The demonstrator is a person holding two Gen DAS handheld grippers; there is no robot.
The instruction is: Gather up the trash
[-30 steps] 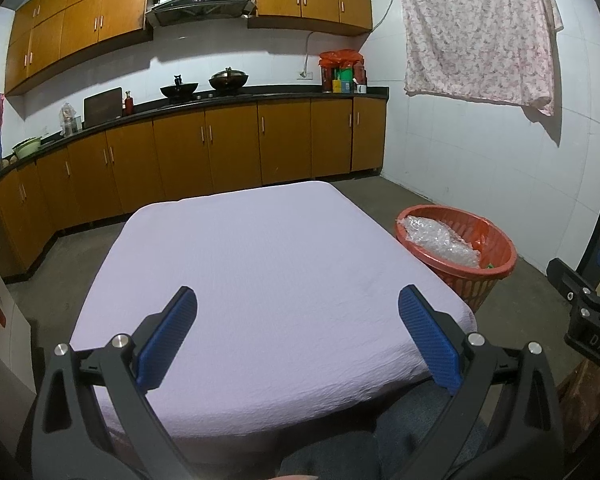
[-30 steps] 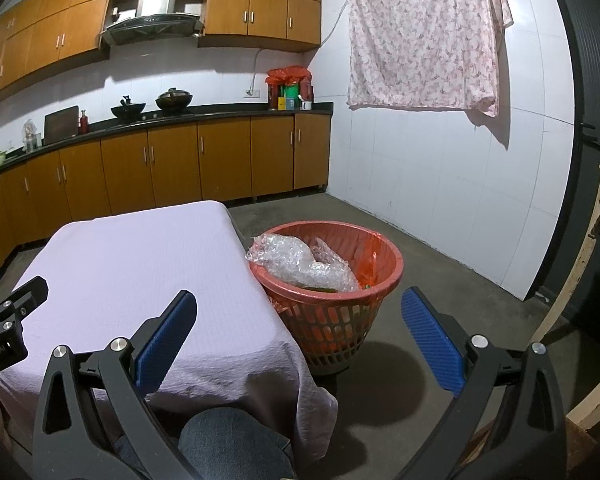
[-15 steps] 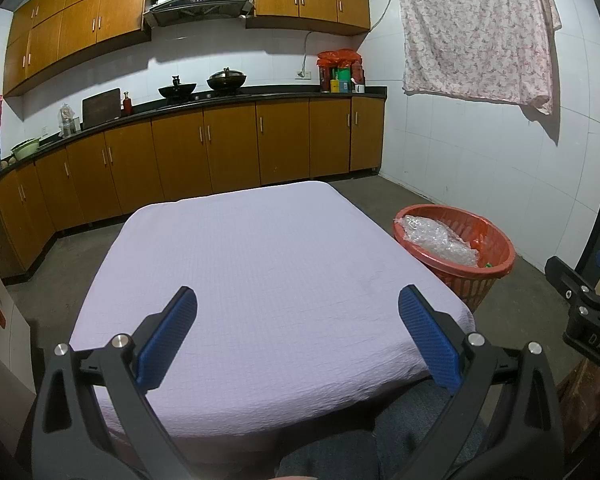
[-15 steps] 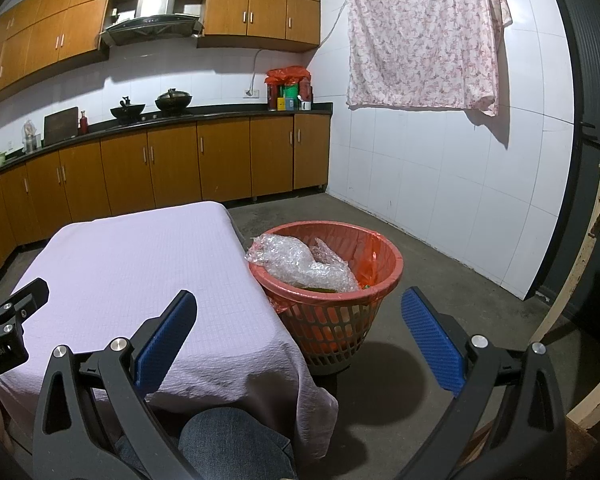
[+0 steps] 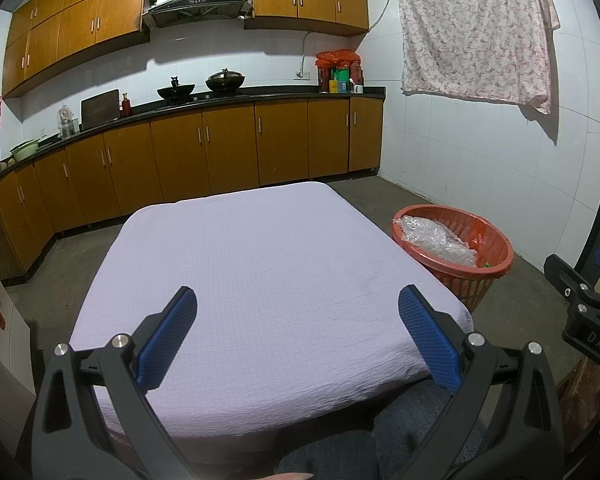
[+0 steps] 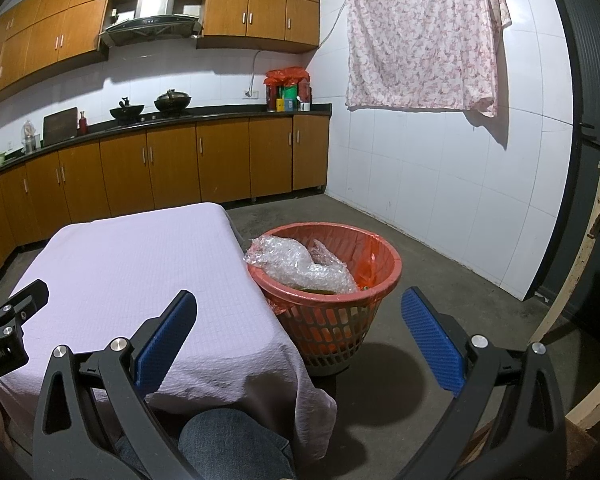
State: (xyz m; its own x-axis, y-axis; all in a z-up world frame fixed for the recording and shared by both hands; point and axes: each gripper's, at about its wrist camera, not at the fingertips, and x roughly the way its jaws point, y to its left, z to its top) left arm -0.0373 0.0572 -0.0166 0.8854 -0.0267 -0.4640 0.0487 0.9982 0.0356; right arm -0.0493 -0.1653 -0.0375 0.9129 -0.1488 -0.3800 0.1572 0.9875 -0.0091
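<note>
We take the orange basket (image 6: 328, 280) on the floor as our landmark. It stands just beside the corner of the worktop (image 5: 260, 280), which is draped in a pale lilac cloth. A crumpled sheet of clear bubble wrap (image 6: 296, 266) lies inside the basket, one end hanging over the rim on the worktop side; something green shows beneath it.

We hold our left gripper (image 5: 296, 330) above the worktop, the basket off to its right, its jaws spread wide and holding nothing. Our right gripper (image 6: 298, 330) hovers nearer the basket, just short of it, its jaws likewise spread and bare. Beyond the basket, a floral cloth (image 6: 424, 36) hangs on the white tiled wall.
</note>
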